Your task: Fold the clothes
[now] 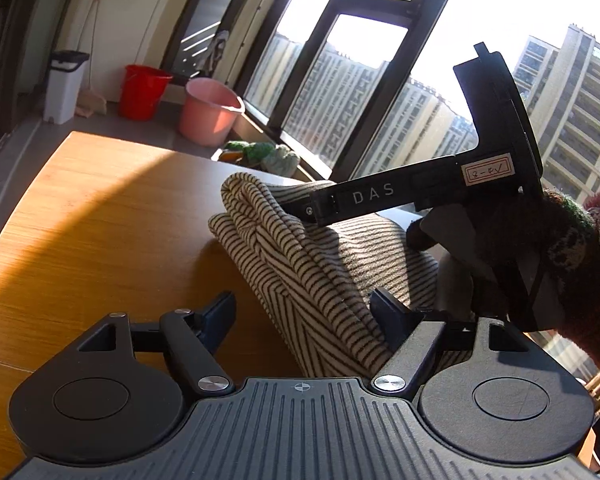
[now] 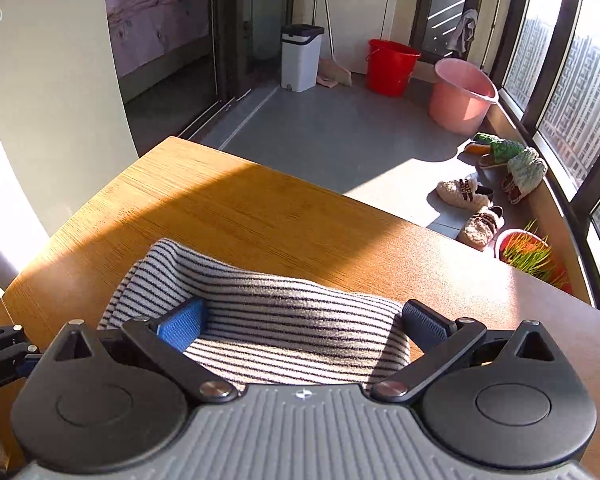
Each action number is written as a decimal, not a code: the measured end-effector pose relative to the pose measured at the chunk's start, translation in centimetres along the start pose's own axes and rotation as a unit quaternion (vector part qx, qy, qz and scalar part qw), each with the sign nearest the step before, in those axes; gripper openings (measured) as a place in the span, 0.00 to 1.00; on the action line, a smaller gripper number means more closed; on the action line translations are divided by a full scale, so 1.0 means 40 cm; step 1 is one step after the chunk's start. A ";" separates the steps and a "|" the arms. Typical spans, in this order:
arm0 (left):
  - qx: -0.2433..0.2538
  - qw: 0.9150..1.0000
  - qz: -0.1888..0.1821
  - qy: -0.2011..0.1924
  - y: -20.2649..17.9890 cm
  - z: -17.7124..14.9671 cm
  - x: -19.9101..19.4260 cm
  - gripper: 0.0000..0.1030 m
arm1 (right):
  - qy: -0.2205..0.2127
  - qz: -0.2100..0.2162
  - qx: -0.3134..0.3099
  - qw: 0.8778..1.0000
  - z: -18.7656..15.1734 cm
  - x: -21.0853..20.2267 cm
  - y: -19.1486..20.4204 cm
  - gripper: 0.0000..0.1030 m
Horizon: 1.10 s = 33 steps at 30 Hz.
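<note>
Right wrist: pot [image 2: 512, 240] of green grass [image 2: 530, 254].

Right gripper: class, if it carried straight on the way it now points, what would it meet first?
Most likely the folded striped garment, which lies on the wooden table directly between and ahead of the open right gripper. Depth is hard to judge in this fisheye view.

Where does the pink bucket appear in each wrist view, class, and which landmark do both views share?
Left wrist view: pink bucket upper left, on the floor by the window.
Right wrist view: pink bucket upper right, by the window.
Shared landmark: red bucket, just left of it in both.
</note>
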<state>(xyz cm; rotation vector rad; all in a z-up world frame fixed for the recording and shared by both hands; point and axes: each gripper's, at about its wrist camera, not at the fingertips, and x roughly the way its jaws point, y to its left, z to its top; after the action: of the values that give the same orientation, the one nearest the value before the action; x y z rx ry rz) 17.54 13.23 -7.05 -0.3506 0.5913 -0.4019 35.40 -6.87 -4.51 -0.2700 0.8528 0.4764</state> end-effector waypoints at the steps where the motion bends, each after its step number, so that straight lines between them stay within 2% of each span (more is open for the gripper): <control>1: -0.005 1.000 -0.002 0.001 0.005 0.001 -0.001 0.80 | 0.000 0.007 0.011 1.000 0.004 -0.007 -0.010 1.00; 5: -0.001 1.000 -0.004 0.004 0.001 0.001 -0.001 0.82 | -0.024 0.016 0.035 0.999 -0.010 -0.081 -0.036 1.00; 8: -0.001 1.000 -0.003 0.005 0.002 0.002 0.000 0.82 | -0.044 0.058 0.037 0.997 -0.050 -0.151 -0.045 1.00; 9: -0.001 1.000 -0.004 0.006 0.002 0.004 0.002 0.83 | -0.038 0.072 0.031 0.996 -0.067 -0.157 -0.040 1.00; 11: -0.001 1.000 -0.004 0.008 0.003 0.006 0.005 0.83 | -0.019 0.037 -0.020 0.999 -0.103 -0.137 -0.003 1.00; 13: -0.002 1.000 0.003 0.011 0.004 0.005 0.010 0.82 | -0.064 0.015 -0.046 0.997 -0.139 -0.137 0.018 1.00; 20: -0.012 1.000 -0.002 0.013 0.011 0.008 0.016 0.86 | -0.075 0.025 -0.010 0.997 -0.161 -0.149 0.001 1.00; 25: -0.012 1.000 -0.002 0.014 0.011 0.007 0.022 0.87 | -0.098 0.043 0.065 0.992 -0.232 -0.172 -0.037 1.00; 28: -0.014 1.000 0.000 0.014 0.012 0.005 0.021 0.87 | -0.102 0.062 0.079 0.990 -0.263 -0.206 -0.069 1.00; 31: -0.015 1.000 0.003 0.016 0.009 0.003 0.016 0.87 | -0.133 0.062 0.108 0.983 -0.313 -0.247 -0.113 1.00; 33: -0.016 1.000 0.008 0.019 0.005 0.001 0.011 0.87 | -0.134 0.074 0.138 0.979 -0.344 -0.262 -0.158 1.00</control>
<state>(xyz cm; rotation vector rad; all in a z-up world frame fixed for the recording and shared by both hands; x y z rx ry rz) 17.96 13.20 -7.29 -0.3693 0.6387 -0.3841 23.67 -21.06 -4.86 0.1125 0.6663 0.5133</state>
